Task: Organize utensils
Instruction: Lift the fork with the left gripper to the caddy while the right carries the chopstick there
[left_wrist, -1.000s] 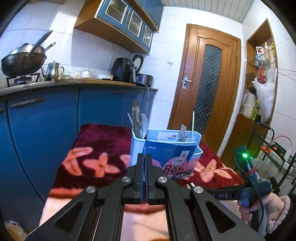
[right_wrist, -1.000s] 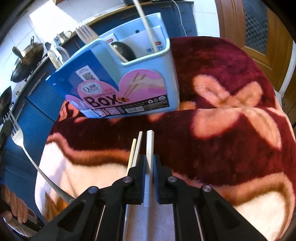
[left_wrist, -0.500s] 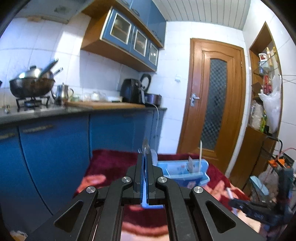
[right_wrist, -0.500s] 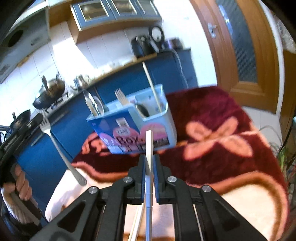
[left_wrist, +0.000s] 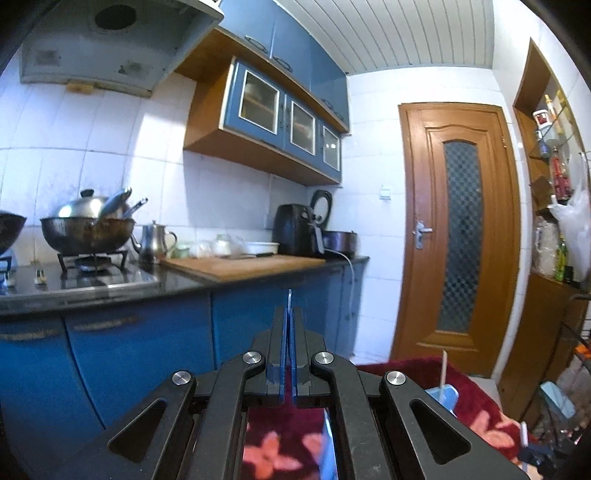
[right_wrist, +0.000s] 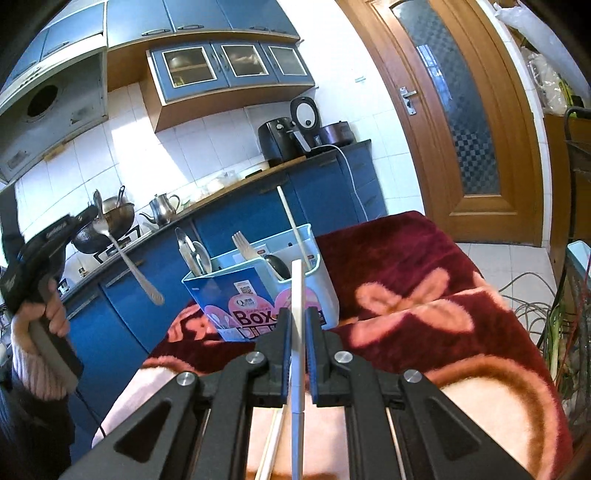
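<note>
Pale blue plastic utensil box (right_wrist: 317, 280) on dark red flowered blanket (right_wrist: 424, 295) already holds spoons, fork, one chopstick; left gripper (right_wrist: 98, 218) pinches steel fork (right_wrist: 127, 258) aloft, right gripper (right_wrist: 295, 317) pinches white chopstick (right_wrist: 297, 332) near box; both still to drop in, more chopsticks (right_wrist: 271, 446) lie on near blanket

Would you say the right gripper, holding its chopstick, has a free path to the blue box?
Probably yes: the right gripper faces the box with nothing between, and the chopstick already points at it.

You stood in what looked like a home kitchen: a wok (left_wrist: 86, 232) sat on the gas stove (left_wrist: 92, 264), under a range hood (left_wrist: 99, 44), beside blue cabinets (left_wrist: 284, 118).
</note>
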